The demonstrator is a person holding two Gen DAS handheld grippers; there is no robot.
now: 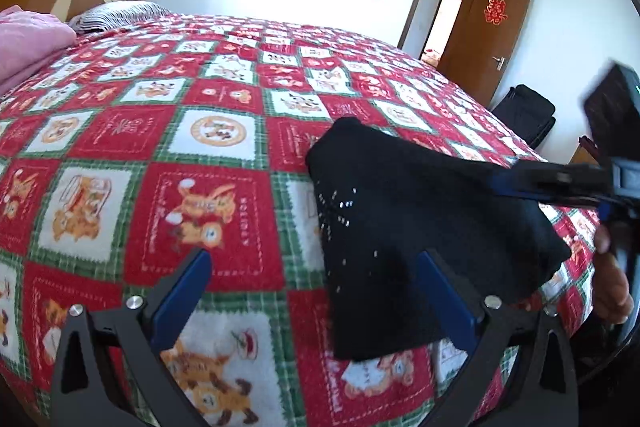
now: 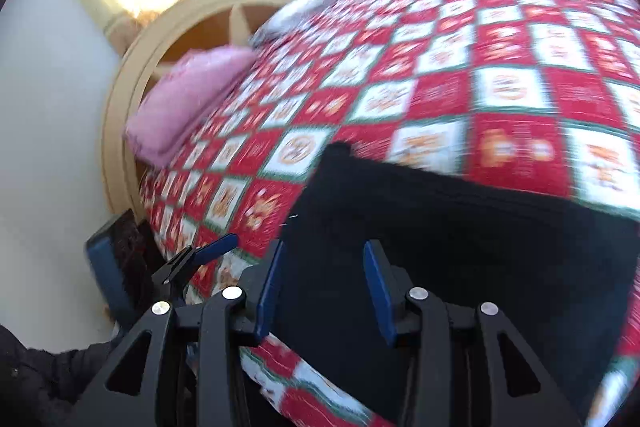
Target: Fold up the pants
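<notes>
Black pants (image 1: pixel 420 227) folded on quilt (image 1: pixel 160 147), lower right of left view, left gripper (image 1: pixel 316 291) wide open, empty, right gripper (image 2: pixel 324 287) partly open above pants, holding nothing, pink pillow (image 2: pixel 188 99) upper left.

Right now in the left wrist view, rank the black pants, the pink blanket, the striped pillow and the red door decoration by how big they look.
1. black pants, though nearness to the camera inflates them
2. pink blanket
3. striped pillow
4. red door decoration
</notes>
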